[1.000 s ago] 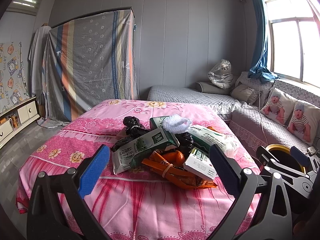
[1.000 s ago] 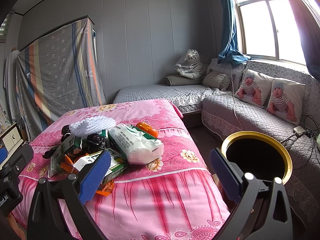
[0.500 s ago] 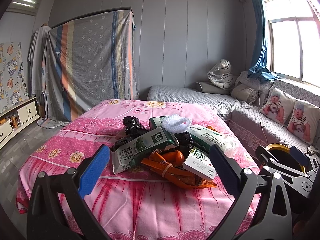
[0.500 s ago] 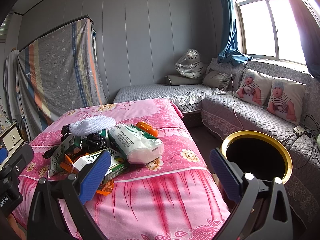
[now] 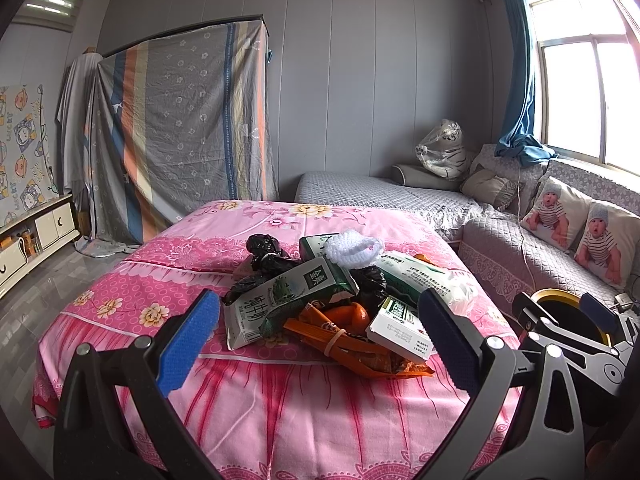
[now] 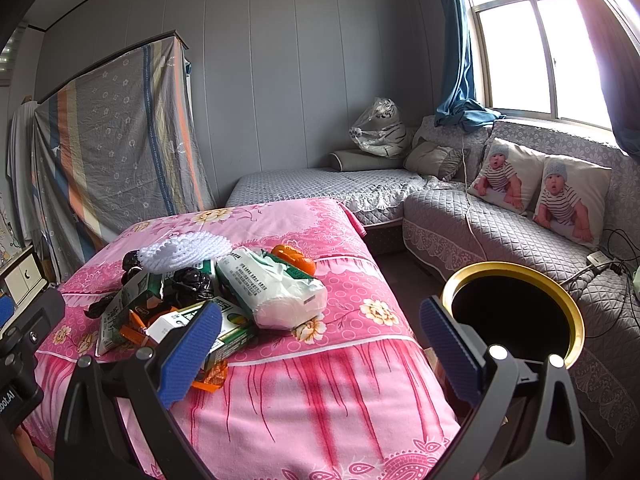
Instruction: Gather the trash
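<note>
Left gripper [image 5: 318, 330], bottom centre of left view: jaws wide apart, holding nothing, aimed at the trash pile [image 5: 332, 292] mid-frame on a pink bedspread [image 5: 256, 408]. Right gripper [image 6: 320, 350], bottom of right view: also spread, empty, w/ gold-rimmed bin [image 6: 576, 332] at lower right beside bed. Risk: items overlap loosely, so pinching the milk carton [image 5: 280, 300] may drag neighbours off the edge.
</note>
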{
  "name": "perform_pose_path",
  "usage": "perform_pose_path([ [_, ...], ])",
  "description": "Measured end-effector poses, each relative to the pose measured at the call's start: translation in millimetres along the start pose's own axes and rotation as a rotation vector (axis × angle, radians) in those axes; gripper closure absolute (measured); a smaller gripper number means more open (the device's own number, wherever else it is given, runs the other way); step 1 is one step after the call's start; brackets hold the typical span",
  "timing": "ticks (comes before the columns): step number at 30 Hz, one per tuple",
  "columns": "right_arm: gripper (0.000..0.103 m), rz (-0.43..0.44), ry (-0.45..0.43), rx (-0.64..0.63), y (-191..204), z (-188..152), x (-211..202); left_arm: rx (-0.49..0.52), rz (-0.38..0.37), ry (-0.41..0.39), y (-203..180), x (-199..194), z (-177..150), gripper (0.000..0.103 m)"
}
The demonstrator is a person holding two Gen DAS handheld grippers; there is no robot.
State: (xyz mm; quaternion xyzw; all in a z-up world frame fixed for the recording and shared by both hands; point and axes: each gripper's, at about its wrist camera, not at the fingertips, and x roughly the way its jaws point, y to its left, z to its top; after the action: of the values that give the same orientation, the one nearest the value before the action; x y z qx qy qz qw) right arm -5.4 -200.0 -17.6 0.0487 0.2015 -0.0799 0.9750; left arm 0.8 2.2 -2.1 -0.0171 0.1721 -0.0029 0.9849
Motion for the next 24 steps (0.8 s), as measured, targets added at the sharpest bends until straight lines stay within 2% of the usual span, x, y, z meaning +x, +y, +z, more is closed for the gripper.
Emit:
perform_pose_path([
  [24,0.007,0.0,0.0,0.002,0.4,0.3,0.2,0.002,-0.001,-0.003,-1.0,-1.6,2.5,0.008],
])
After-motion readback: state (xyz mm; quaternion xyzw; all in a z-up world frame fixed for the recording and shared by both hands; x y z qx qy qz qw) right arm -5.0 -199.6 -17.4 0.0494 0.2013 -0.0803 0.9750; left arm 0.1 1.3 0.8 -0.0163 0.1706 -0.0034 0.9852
